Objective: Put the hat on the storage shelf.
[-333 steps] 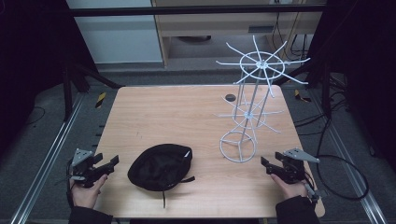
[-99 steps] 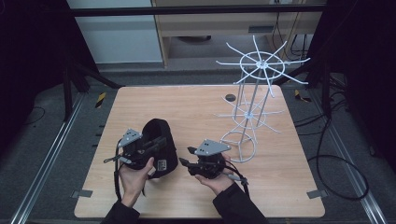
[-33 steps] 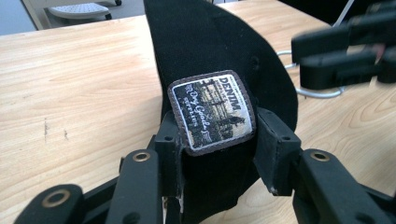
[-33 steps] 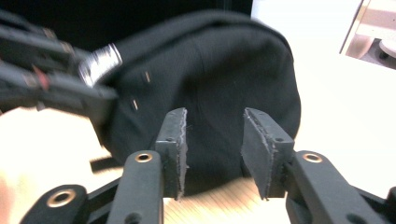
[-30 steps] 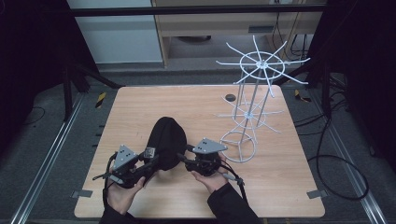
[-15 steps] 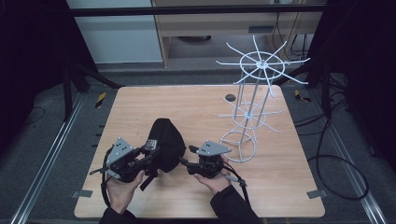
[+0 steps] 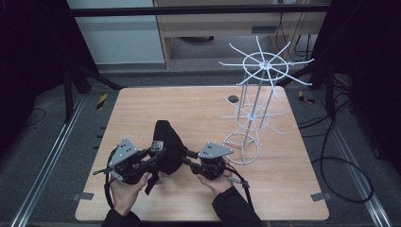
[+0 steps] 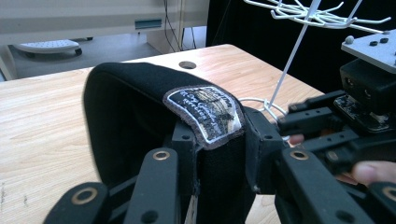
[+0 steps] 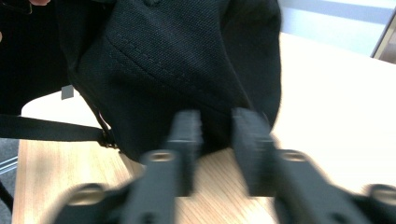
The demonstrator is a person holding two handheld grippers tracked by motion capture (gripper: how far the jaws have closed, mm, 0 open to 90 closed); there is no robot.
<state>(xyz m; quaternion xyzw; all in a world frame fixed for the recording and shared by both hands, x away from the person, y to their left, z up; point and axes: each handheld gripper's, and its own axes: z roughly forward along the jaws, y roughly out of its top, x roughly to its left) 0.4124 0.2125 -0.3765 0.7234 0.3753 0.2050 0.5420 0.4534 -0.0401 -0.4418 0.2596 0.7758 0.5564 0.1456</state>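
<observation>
A black cap (image 7: 168,142) stands on edge at the front middle of the wooden table (image 7: 189,104), held between both grippers. My left gripper (image 7: 158,153) is shut on its band, just below a sewn patch (image 8: 205,112); its jaws have just been closing and the band (image 8: 219,177) sits pinched between them. My right gripper (image 7: 187,158) meets the cap from the other side. In the right gripper view its blurred jaws (image 9: 217,126) have just been closing, with the cap's lower edge (image 9: 177,60) in the narrow gap between them.
A white wire rack (image 7: 253,113) with spoked arms stands at the table's right, close behind the right gripper. A small round hole (image 7: 233,99) lies in the tabletop behind it. Cables and metal rails run along the floor on both sides.
The left hand has lifted slightly with the cap. The right gripper's jaws, wider apart before, have closed in on the cap's side.
</observation>
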